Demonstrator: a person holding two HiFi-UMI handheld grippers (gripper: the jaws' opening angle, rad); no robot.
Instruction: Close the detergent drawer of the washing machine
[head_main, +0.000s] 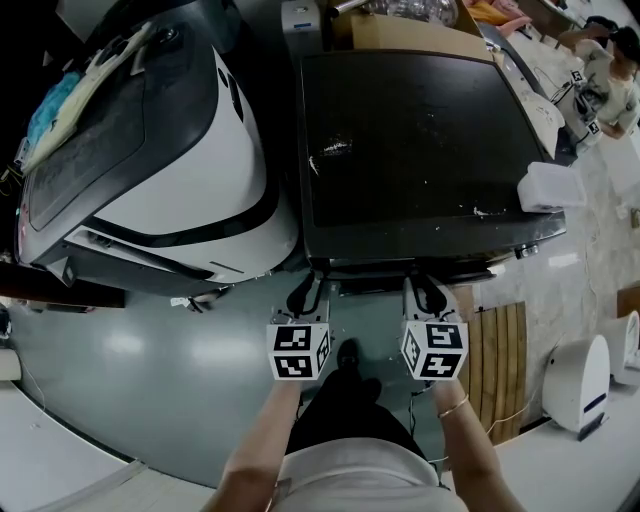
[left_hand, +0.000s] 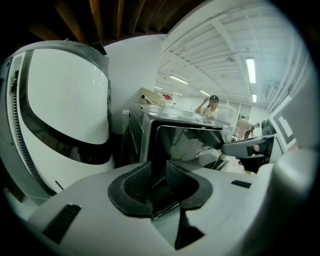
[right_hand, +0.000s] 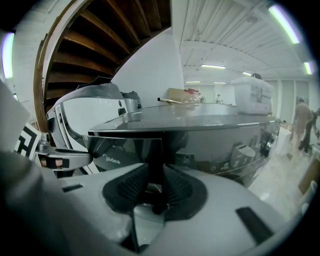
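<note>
The person is standing at the bottom of the head view, forearms reaching up the frame, a bracelet (head_main: 452, 407) circling the right wrist. Each hand is carrying a marker cube: the left one (head_main: 298, 352) is sitting lower centre, the right one (head_main: 435, 350) just to its right.

Beyond the cubes, the left tongs (head_main: 305, 292) and right tongs (head_main: 425, 292) are pointing at the front of the washing machine (head_main: 410, 140). In the left gripper view the ribbed pads (left_hand: 137, 182) are standing apart with a dark gap between them, clamping nothing. In the right gripper view the pads (right_hand: 177, 187) are likewise parted by a narrow gap, with nothing pressed between them.

The detergent drawer (right_hand: 125, 150) is sitting just past both pairs of tongs, at the top left of the machine's front. It appears to be jutting out a little from the curved control panel beside it.

The grey floor (head_main: 150, 370) is spreading to the lower left, and a wooden slatted mat (head_main: 498, 350) is lying at lower right.

Farther up, a translucent box (head_main: 550, 186) is resting on the dark lid's right front corner. A white and black machine (head_main: 190, 190) is filling the upper left, beside the washer. A cardboard box (head_main: 400, 35) is lying behind the lid, and a person (head_main: 610, 75) is standing at the far upper right.
</note>
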